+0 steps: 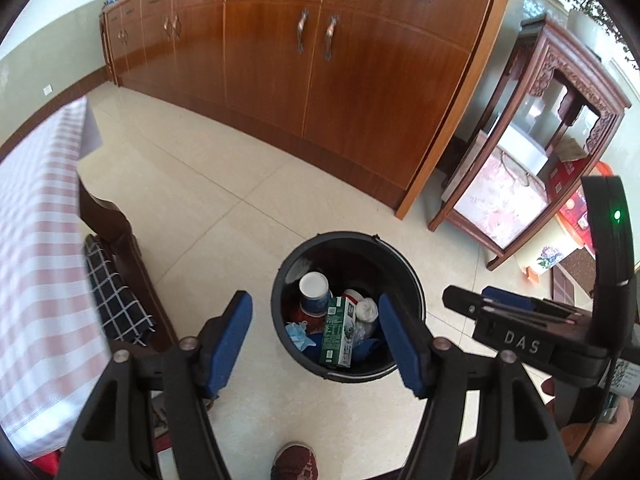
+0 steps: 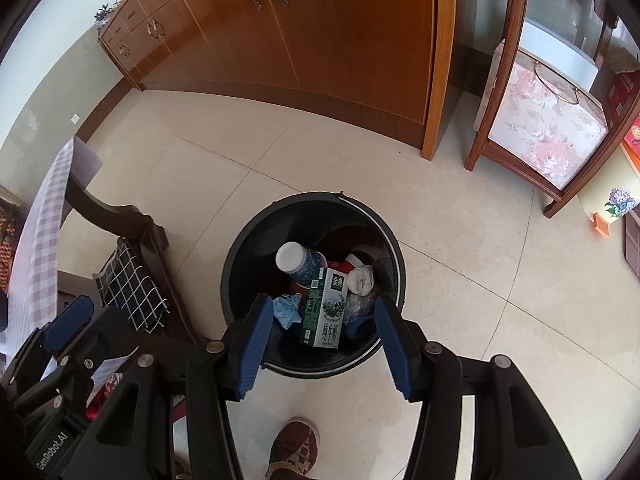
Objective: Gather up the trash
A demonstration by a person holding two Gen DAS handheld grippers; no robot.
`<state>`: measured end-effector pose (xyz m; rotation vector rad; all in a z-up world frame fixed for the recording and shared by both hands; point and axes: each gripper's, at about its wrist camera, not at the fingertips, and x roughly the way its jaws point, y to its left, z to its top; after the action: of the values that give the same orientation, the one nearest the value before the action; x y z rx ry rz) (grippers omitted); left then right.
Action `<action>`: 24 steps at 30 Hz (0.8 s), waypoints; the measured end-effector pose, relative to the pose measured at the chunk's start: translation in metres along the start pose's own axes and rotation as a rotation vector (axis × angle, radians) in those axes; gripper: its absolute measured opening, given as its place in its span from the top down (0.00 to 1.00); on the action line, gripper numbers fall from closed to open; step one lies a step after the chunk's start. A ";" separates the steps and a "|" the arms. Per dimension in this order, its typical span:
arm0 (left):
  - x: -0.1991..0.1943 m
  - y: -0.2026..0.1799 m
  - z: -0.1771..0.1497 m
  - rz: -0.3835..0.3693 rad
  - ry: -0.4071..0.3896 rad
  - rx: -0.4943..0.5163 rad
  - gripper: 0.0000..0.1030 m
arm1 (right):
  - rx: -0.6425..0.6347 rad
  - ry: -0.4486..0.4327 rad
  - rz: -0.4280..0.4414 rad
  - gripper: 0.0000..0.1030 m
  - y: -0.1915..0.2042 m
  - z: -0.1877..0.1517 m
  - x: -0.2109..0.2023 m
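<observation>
A black round trash bin (image 1: pixel 288 264) (image 2: pixel 248 232) stands on the tiled floor. Inside lie a green-and-white milk carton (image 1: pixel 338 332) (image 2: pixel 325 312), a paper cup (image 1: pixel 314 292) (image 2: pixel 298 260), crumpled white paper (image 1: pixel 366 310) (image 2: pixel 360 278) and a blue wad (image 2: pixel 286 310). My left gripper (image 1: pixel 316 342) is open and empty above the bin's near rim. My right gripper (image 2: pixel 320 340) is open and empty above the bin too. The right gripper shows in the left wrist view (image 1: pixel 520 320), and the left gripper in the right wrist view (image 2: pixel 68 320).
A long wooden cabinet (image 1: pixel 320 64) (image 2: pixel 320 28) runs along the back. A carved wooden stand (image 1: pixel 532 128) holds a floral box (image 2: pixel 548 124). A table with a pink checked cloth (image 1: pixel 36 248) and a checked towel (image 2: pixel 134 292) are at left. A shoe (image 2: pixel 292 448) is below.
</observation>
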<state>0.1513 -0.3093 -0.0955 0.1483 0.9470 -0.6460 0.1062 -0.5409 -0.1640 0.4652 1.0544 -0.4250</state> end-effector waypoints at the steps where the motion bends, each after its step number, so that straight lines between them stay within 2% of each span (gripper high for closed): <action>1: -0.010 0.002 -0.001 0.008 -0.018 -0.003 0.34 | -0.013 -0.008 0.012 0.45 0.006 -0.005 -0.010; 6: -0.064 0.013 -0.013 0.049 -0.104 -0.048 0.33 | -0.084 -0.063 0.036 0.40 0.036 -0.031 -0.052; 9: -0.092 0.019 -0.025 0.107 -0.157 -0.059 0.29 | -0.118 -0.084 0.071 0.39 0.053 -0.048 -0.071; 14: -0.133 0.037 -0.045 0.163 -0.210 -0.126 0.24 | -0.208 -0.126 0.092 0.39 0.085 -0.080 -0.099; 24: -0.210 0.069 -0.085 0.250 -0.321 -0.198 0.15 | -0.350 -0.360 0.140 0.22 0.147 -0.125 -0.190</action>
<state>0.0443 -0.1265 0.0102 -0.0146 0.6640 -0.3296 0.0134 -0.3295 -0.0223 0.1393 0.7209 -0.1830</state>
